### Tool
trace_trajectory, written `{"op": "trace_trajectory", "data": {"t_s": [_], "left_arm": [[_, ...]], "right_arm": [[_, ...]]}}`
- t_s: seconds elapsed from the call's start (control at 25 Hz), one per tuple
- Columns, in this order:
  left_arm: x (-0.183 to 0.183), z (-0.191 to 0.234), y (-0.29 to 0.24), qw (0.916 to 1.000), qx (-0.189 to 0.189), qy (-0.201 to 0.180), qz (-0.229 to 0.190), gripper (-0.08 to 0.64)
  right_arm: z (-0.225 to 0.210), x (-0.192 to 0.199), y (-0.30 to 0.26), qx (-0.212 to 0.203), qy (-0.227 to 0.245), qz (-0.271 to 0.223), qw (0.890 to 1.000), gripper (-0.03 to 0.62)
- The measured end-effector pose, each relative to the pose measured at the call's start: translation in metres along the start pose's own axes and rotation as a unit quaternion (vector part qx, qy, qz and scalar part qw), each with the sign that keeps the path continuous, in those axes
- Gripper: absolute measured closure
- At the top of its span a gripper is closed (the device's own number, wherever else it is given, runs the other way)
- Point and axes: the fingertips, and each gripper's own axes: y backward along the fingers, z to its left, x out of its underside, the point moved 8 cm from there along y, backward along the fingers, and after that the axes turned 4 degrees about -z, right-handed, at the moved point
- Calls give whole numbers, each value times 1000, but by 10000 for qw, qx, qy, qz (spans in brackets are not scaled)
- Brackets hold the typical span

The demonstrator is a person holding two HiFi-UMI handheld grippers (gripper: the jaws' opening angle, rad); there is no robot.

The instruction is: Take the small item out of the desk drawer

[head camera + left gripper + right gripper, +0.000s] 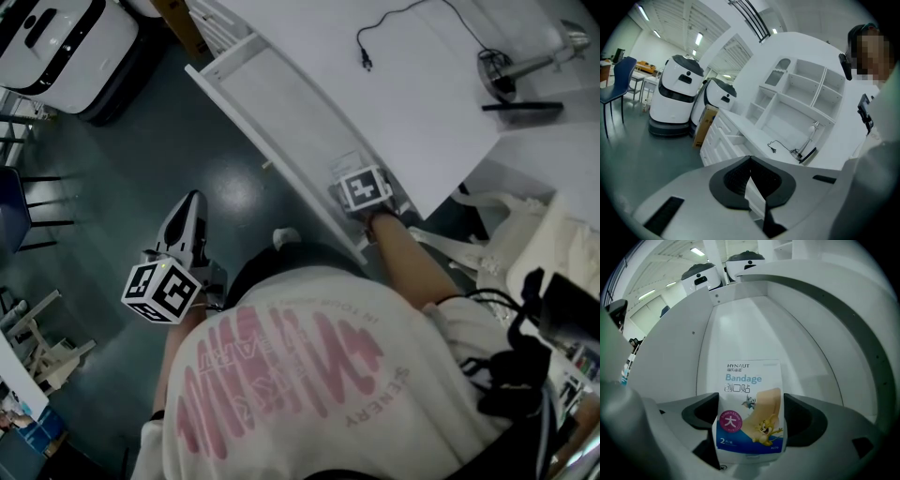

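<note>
- Bandage packet (749, 411), the small item, sits between the fingers of the right gripper (750, 405) with its printed face toward the camera. Both fingers touch its side edges, so I judge that they pinch it.
- Beyond the fingers runs the white floor of the open drawer (754, 329), so the packet is inside the drawer and not yet out.
- The left gripper (750, 161) has its fingers pressed together at the tips, with nothing between them. It hangs low over the floor (141, 159), well apart from the drawer.
- Step in hand, as I read it: the grasp is made and the lifting is not done.
- The next move calls for a firm pinch and a straight rise between the drawer walls, clear of the counter (422, 103) edge just beside the fingers. I think the thin packet could slip or bend.
</note>
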Motion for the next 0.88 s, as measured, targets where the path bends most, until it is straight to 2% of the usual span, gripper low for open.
{"op": "trace_trajectory", "data": {"t_s": [0.2,0.4,0.56,0.76,0.84,0.88], "left_arm": [[1,4,10,9999,-65,18,-86,531],[0,4,18,9998,-81,23,-168,531],[-3,6,26,9997,-92,-1,-225,531],[-8,6,32,9995,-19,-54,-318,531],[-10,6,33,9993,10,-64,-364,531],[-11,6,34,9992,22,-71,-386,531]], "right_arm": [[7,-2,0,18,78,16,10000,165],[22,-10,-2,-5,653,-166,9977,164],[27,-15,7,-178,419,-267,9986,164],[22,-19,27,92,369,-339,9987,164],[25,-23,32,57,441,-520,9977,164],[27,-29,35,4,514,-762,9958,164]]}}
